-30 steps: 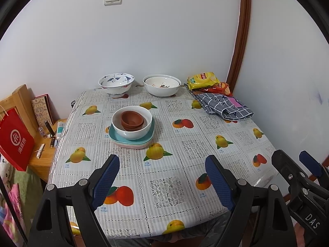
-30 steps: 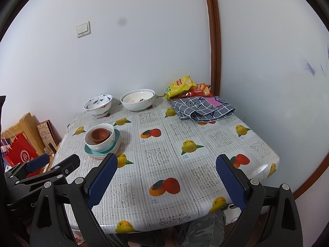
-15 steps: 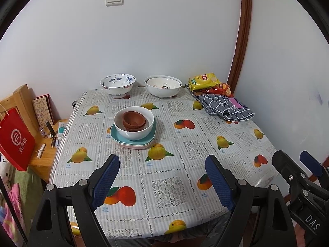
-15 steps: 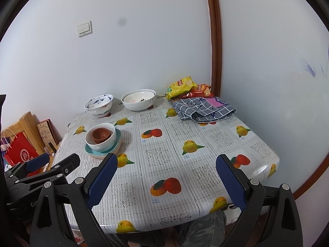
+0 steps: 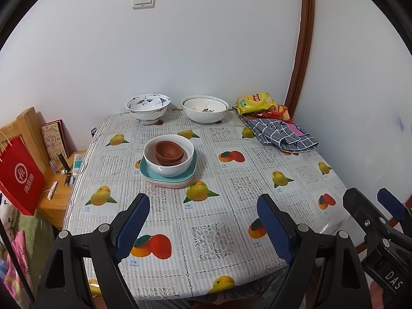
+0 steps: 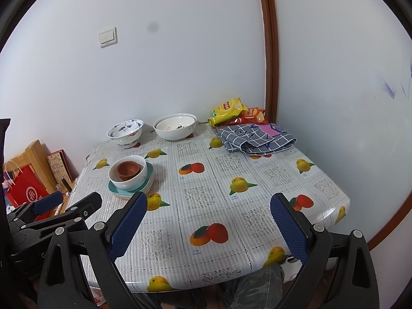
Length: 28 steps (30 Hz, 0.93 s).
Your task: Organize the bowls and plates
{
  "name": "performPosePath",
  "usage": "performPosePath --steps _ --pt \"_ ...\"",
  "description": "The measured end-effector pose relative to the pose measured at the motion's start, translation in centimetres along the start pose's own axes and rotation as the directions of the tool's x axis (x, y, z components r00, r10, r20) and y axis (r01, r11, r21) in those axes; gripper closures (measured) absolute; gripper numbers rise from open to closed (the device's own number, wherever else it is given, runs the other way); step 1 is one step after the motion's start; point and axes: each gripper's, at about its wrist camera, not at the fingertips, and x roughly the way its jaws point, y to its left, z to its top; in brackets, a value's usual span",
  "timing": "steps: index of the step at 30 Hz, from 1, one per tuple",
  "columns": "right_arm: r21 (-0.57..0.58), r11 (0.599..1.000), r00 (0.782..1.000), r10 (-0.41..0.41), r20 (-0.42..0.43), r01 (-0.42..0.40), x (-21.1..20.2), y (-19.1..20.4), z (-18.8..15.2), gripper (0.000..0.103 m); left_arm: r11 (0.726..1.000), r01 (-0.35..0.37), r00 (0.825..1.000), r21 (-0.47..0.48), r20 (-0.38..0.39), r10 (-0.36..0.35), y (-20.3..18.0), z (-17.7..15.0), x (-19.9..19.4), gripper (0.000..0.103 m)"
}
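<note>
Both my left tongs point(image 5: 203, 228) and right tongs point(image 6: 208, 225) hang released; the white bowl point(image 5: 168, 158) looks glazed, slippery, breakable, so I'd pinch its rim.

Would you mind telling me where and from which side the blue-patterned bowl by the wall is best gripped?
Pinch the rim of the blue-patterned bowl on its near side, one finger inside and one outside. It stands upright on a narrow foot and flares wide, probably too wide to span. The near rim faces the open left gripper, while the wall is close behind and the big white bowl stands beside it.
</note>
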Motion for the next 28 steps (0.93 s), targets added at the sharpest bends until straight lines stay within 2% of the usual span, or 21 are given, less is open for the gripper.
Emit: performPosePath --steps 14,28 --pt "-0.006 1.0 1.0 0.001 0.002 -0.001 0.3 0.6 0.2 0.008 1.0 -0.004 1.0 0.004 -0.001 0.004 0.3 0.4 1.1 0.018" --pt "-0.019 1.0 0.999 0.018 -0.037 -0.019 4.8 1.2 0.0 0.008 1.0 -0.006 1.0 0.006 -0.027 0.006 0.8 1.3 4.8 0.017"
